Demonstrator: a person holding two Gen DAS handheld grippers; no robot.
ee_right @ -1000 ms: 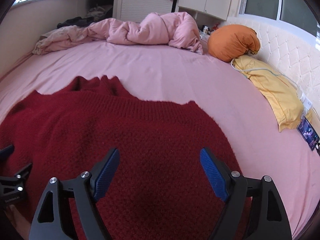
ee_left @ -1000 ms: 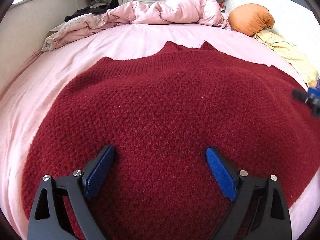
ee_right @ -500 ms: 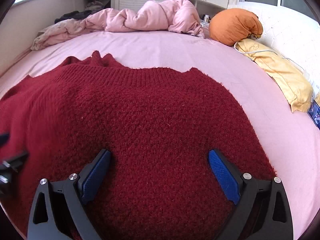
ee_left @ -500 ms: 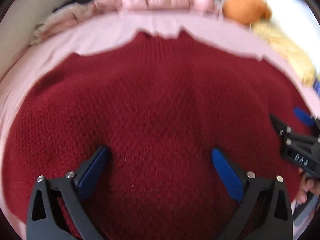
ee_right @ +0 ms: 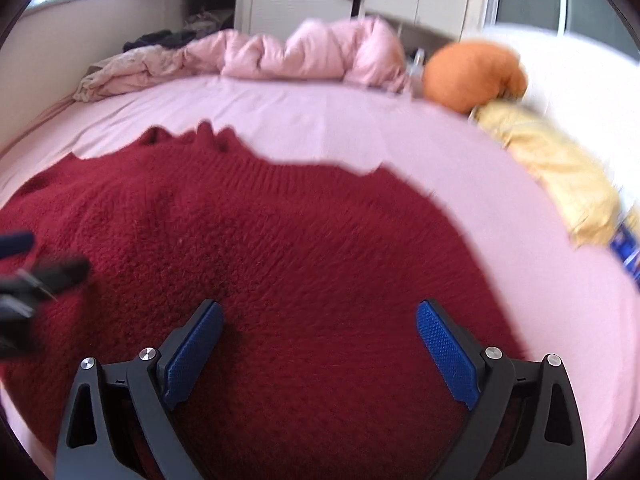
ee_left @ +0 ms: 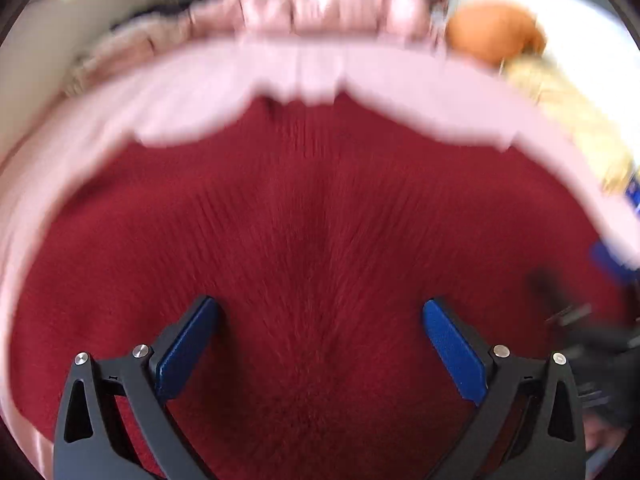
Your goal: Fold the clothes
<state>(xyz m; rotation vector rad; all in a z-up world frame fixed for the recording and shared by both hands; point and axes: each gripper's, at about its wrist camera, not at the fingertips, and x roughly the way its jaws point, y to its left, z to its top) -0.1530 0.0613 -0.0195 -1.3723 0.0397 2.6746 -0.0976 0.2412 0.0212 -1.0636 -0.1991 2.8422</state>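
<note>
A dark red knitted sweater lies spread flat on a pink bed sheet; it also shows in the right wrist view. My left gripper is open and empty, close above the sweater's near part. My right gripper is open and empty, close above the sweater's right near part. The right gripper shows blurred at the right edge of the left wrist view. The left gripper shows blurred at the left edge of the right wrist view. Both views are motion-blurred.
A bunched pink duvet lies along the far side of the bed. An orange pillow and a yellow cloth lie at the far right. A phone lies at the right edge. Wardrobe doors stand behind the bed.
Both grippers have come down and forward over the sweater, which now fills more of each view. The right gripper has come nearer to the left. Both stay open.
</note>
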